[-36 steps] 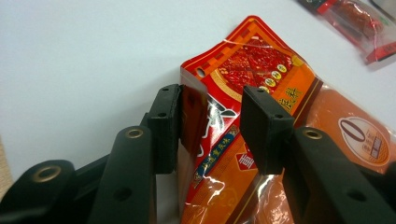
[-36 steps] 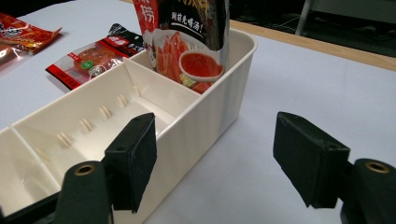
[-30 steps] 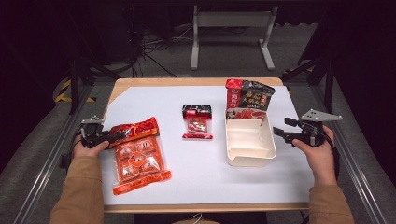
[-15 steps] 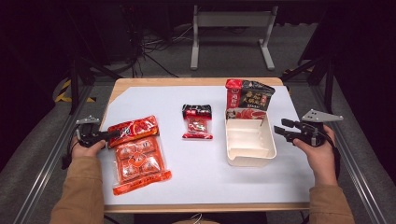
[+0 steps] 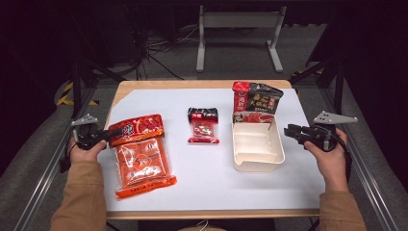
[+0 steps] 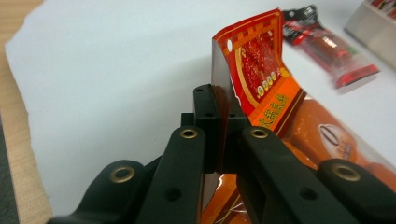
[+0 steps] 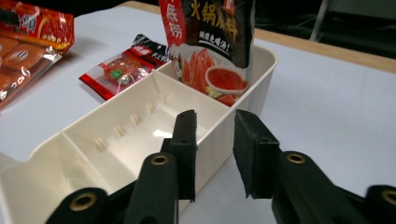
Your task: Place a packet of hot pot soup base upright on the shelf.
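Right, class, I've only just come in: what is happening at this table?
A person works with a gripper in each hand. The left gripper is shut on the top edge of the large orange-red packet, bending that edge up off the white sheet. The right gripper straddles the side wall of the cream tray; its jaws have just been closing, and a gap remains. A dark packet stands in the tray's far compartment.

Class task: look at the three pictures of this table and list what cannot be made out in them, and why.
- Small print on the orange packet: too small in the high view, blurred in the left gripper view.
- Packet edge inside the left claw: covered by the pads.
- Foot of the dark pouch: hidden by the cream box.
- Right claw: whether it touches the wall is unclear.
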`<state>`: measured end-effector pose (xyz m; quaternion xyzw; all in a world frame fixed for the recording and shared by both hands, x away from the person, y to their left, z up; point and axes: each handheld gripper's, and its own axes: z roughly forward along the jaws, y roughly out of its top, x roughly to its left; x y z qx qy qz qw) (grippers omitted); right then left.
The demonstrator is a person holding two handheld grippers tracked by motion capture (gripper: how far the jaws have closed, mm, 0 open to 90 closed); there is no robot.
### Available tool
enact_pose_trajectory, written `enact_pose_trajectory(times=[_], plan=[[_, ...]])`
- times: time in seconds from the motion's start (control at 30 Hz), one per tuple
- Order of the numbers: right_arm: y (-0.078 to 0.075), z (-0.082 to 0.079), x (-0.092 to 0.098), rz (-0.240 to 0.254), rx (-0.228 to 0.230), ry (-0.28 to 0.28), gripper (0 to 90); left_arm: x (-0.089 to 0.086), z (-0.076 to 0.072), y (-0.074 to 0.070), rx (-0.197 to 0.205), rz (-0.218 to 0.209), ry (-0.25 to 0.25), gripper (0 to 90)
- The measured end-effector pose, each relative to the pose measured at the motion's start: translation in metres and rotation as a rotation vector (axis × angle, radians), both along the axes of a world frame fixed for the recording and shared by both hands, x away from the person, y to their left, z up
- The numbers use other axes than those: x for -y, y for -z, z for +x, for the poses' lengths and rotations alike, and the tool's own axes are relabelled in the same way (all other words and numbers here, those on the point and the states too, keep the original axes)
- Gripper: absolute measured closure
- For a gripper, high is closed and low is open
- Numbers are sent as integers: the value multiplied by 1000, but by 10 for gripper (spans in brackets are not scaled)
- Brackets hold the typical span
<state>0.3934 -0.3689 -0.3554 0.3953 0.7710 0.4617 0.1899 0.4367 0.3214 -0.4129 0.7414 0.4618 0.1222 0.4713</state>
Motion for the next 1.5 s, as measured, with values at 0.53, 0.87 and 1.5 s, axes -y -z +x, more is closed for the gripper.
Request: enact_pose_trajectory(times=[0.53,0.87,1.5], plan=[[-21,-14,-18,26,16,-52,709,8,-21,-48,116,-27,39,899],[-26,-19,-26,21,28,-69,711,22,-43,-84,205,-39,112,900],[-36,-25,-56,53,80,-171,653,53,-84,-131,363,-41,218,900]])
